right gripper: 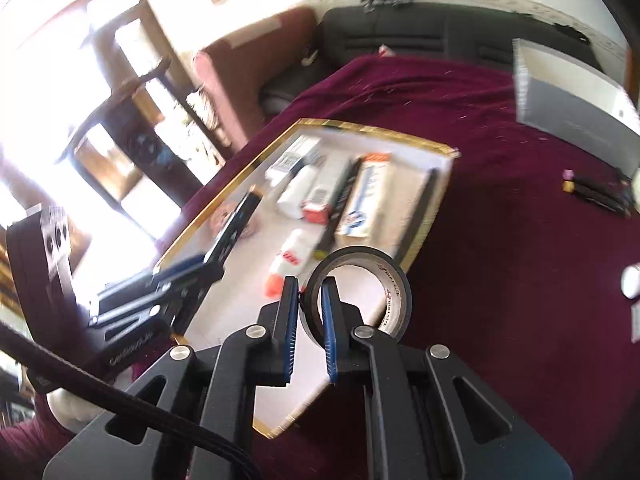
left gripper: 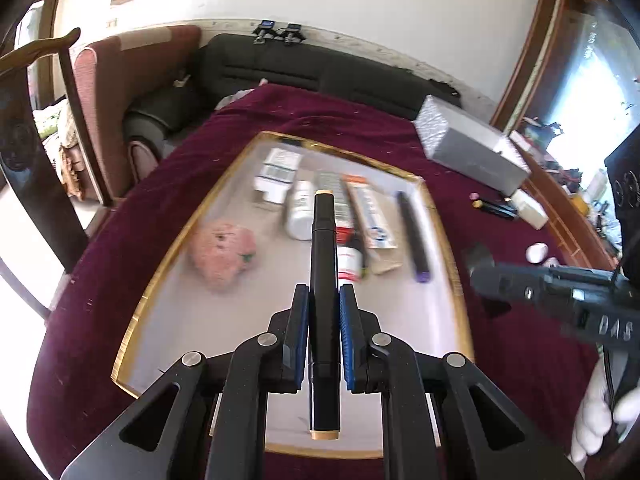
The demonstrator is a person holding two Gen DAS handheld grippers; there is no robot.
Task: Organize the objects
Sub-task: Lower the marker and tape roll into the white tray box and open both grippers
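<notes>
My left gripper [left gripper: 324,294] is shut on a black marker [left gripper: 324,280] with tan end caps, held lengthwise above the gold-rimmed tray [left gripper: 160,280]. The tray holds a pink plush toy [left gripper: 222,254], a white bottle [left gripper: 301,210], small boxes [left gripper: 277,174], a toothpaste box [left gripper: 370,216] and a dark pen [left gripper: 412,236]. My right gripper [right gripper: 309,292] is shut on the wall of a black tape roll [right gripper: 360,292], held over the tray's right edge [right gripper: 424,236]. The left gripper shows in the right wrist view [right gripper: 224,240], and the right gripper in the left wrist view [left gripper: 480,260].
The tray lies on a maroon cloth [left gripper: 120,240]. A grey box [left gripper: 468,148], black markers [left gripper: 496,206] and small white items [left gripper: 536,252] lie to the right on the cloth. A black sofa [left gripper: 320,68] and a red armchair [left gripper: 116,92] stand behind.
</notes>
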